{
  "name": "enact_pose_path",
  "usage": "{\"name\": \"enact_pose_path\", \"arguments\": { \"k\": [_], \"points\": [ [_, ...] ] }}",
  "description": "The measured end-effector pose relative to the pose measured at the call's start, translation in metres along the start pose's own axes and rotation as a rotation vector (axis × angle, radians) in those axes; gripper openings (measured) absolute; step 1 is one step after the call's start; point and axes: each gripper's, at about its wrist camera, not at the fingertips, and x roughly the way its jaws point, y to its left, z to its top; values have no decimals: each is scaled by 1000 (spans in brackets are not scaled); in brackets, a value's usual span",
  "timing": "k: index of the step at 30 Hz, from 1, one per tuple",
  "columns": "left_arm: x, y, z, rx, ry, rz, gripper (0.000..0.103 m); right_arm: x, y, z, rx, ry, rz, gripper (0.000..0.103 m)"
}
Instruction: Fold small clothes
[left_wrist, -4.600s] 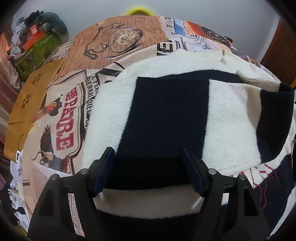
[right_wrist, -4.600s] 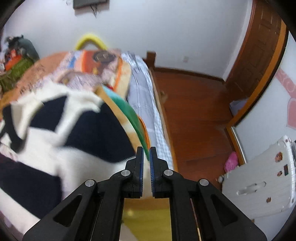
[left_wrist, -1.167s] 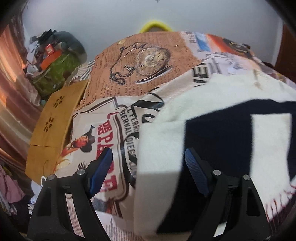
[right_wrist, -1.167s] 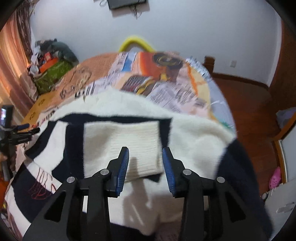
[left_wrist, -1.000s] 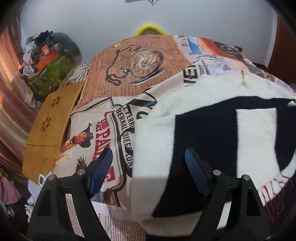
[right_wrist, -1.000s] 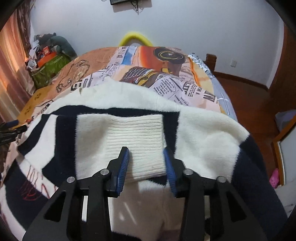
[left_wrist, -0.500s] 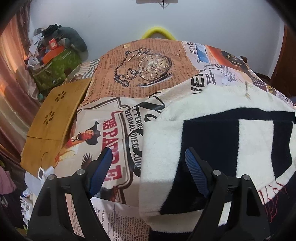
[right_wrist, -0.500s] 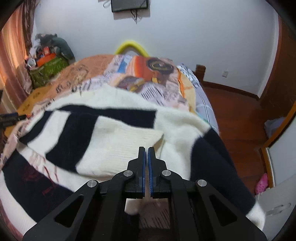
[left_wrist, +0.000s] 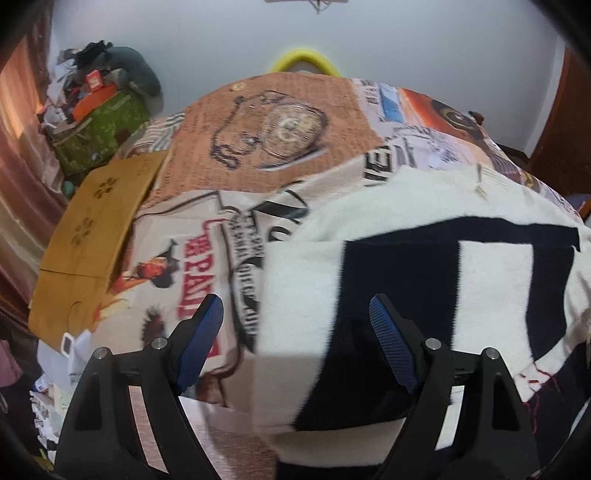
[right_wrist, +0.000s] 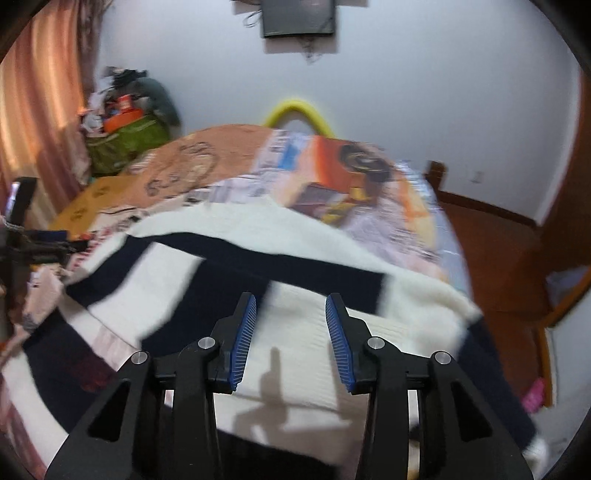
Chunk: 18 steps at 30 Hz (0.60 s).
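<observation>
A: Where's the sweater (left_wrist: 424, 266) and which way does it run?

B: It lies spread on the bed (left_wrist: 258, 155), on the printed newspaper-pattern bedspread, toward the near end. It's a cream knit with broad navy bands. In the left wrist view its cream left edge sits just right of the red lettering on the spread, and the cloth reaches off to the right border. In the right wrist view its long side stretches across from the left border to the bed's right edge, where it drapes over. A ribbed cream cuff (right_wrist: 303, 354) is folded in over the body, its ribs running toward the camera.

A: The left gripper (left_wrist: 295, 325)?

B: Tilted steeply down over the sweater's left edge, spread wide. One blue pad hangs over the bedspread, the other over a navy band. Nothing is pinched between them.

A: And the right gripper (right_wrist: 290, 332)?

B: Angled down over the ribbed cuff, partly parted; its jaws have just been opening. The cuff lies below the gap and the pads aren't pressing it, so it holds nothing. That view is blurred.

A: Anything else around?

B: A wooden board (left_wrist: 96, 229) at the bed's left side, a green bag (left_wrist: 99, 125) piled with clutter in the far corner, and a yellow hoop (right_wrist: 295, 110) behind the bed
</observation>
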Motion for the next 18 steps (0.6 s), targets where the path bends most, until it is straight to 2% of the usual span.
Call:
{"name": "enact_pose_path", "arguments": {
  "k": [2, 3, 4, 7, 9, 12, 18],
  "points": [
    [9, -10, -3, 15, 32, -23, 81, 18, 15, 2, -8, 30, 41, 37],
    [13, -13, -5, 22, 40, -24, 81, 30, 22, 2, -18, 53, 54, 42],
    [18, -17, -8, 35, 54, -23, 81, 43, 28, 1, -26, 81, 63, 45],
    [36, -25, -18, 74, 124, 0, 82, 66, 37, -10, -21, 163, 86, 47],
    [35, -20, -25, 79, 119, -9, 86, 64, 36, -17, -15, 167, 86, 48],
    [30, -7, -32, 66, 125, -12, 88, 50, 25, -26, 17, 167, 104, 60],
    [20, 19, -52, 2, 147, -8, 91, 19, -6, -53, 121, 195, 89, 61]
  ]
}}
